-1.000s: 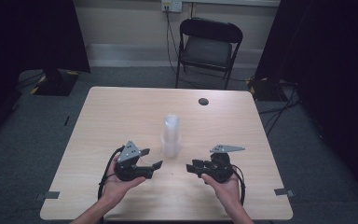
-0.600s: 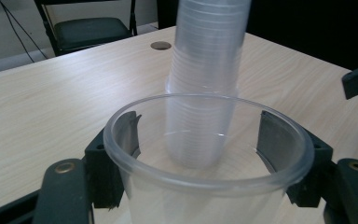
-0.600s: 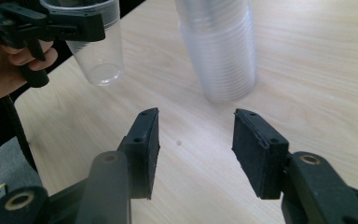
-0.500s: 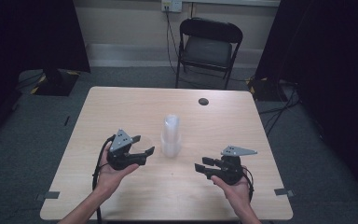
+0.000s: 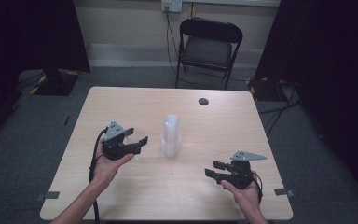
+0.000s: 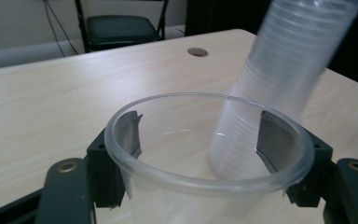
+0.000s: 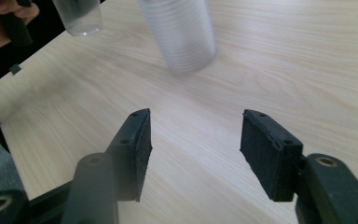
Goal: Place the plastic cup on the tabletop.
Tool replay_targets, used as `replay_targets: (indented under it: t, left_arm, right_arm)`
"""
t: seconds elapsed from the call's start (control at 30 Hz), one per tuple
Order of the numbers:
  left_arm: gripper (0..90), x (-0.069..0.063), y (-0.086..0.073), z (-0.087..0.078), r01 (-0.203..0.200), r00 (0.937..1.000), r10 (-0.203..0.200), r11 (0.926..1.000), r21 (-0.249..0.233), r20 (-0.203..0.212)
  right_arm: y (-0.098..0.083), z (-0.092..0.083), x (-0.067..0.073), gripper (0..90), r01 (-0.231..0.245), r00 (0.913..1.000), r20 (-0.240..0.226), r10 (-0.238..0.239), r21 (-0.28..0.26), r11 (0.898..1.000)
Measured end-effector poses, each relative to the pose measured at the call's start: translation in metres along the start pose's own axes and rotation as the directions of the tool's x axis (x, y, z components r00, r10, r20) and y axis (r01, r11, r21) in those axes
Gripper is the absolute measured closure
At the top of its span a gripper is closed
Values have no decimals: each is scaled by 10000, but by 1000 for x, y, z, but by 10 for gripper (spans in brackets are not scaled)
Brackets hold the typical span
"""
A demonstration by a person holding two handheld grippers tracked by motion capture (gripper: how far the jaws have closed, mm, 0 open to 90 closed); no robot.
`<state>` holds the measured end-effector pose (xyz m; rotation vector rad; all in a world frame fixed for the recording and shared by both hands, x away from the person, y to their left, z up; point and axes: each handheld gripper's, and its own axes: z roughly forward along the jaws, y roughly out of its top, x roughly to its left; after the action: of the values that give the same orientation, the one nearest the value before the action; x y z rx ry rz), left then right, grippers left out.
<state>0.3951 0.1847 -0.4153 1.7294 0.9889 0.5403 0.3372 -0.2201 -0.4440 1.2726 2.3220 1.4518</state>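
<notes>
A tall stack of clear plastic cups point(image 5: 171, 135) stands at the middle of the wooden table point(image 5: 223, 121). To its left, my left gripper point(image 5: 136, 136) is shut on a single clear cup point(image 6: 205, 184), one pad on each side of the wall below the rim; its jaws have just closed a little further on it. That cup point(image 7: 79, 16) also hangs at the top left of the right gripper view, beside the stack point(image 7: 182, 37). My right gripper point(image 5: 213, 168) is near the front right of the table. Its jaws point(image 7: 196, 144) have just been opening and stand open with nothing between them.
A small dark round spot point(image 5: 203, 101) lies near the table's far edge. A black folding chair point(image 5: 208, 46) stands beyond the table. Cables trail from both grippers over the front edge. Bare wood lies around the stack.
The left gripper has drawn left and farther from the front edge with the cup. The right gripper has moved right and toward the front edge, its jaws spreading wider.
</notes>
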Motion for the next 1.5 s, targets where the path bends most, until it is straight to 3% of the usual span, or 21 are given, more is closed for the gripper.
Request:
replay_targets:
  t: [0.07,0.13,0.33,0.43,0.47,0.53,0.67,0.73,0.87,1.03,1.1,1.23,1.43,1.5]
  left_arm:
    - [304,4,3,3,109,9999,-111,9995,-287,-57]
    - [304,8,6,9,-86,9998,85,9999,-64,-164]
    - [305,20,7,23,489,9983,-493,9987,-153,-319]
    - [305,23,5,26,572,9977,-578,9982,-174,-360]
    - [305,27,4,30,672,9959,-684,9975,-213,-586]
    - [306,28,3,32,797,9948,-816,9963,-317,-609]
    - [306,34,0,42,774,9916,-815,9960,-443,-1009]
    - [306,36,-1,45,911,9907,-959,9945,-524,-967]
    - [302,41,-6,54,697,9901,-743,9967,-423,-1189]
    - [296,46,-9,61,726,9875,-793,9959,-533,-1361]
    - [290,47,-8,64,678,9889,-713,9972,-314,-1304]
    - [286,47,-4,72,348,9891,-392,9988,-334,-1418]
    - [282,48,-6,83,574,9896,-589,9982,-154,-1312]
    - [280,47,-8,86,471,9902,-470,9989,-26,-1314]
  right_arm:
    - [-2,0,-4,422,-150,9999,65,150,-66,9999]
    - [-4,1,-6,420,-216,9997,92,217,-81,9997]
    - [-4,4,-3,430,47,9999,105,-47,66,10000]
    - [-4,6,-2,428,135,9999,106,-136,130,9998]
    - [-4,7,-1,428,178,9998,36,-179,188,9997]
    - [-4,8,-1,428,200,9998,9,-200,205,9996]
    - [-3,10,-1,426,256,9997,3,-256,222,9994]
    - [-3,10,-1,426,242,9997,13,-242,213,9995]
    - [-4,8,-3,425,163,9999,28,-163,201,9997]
    - [-4,9,-3,425,149,9999,38,-150,212,9997]
    - [-4,9,-3,425,147,9999,31,-148,219,9997]
    - [-4,10,-4,425,196,9998,28,-197,261,9995]
    - [-4,9,-4,424,130,9999,65,-132,267,9996]
    - [-3,9,-5,424,113,9999,55,-114,253,9996]
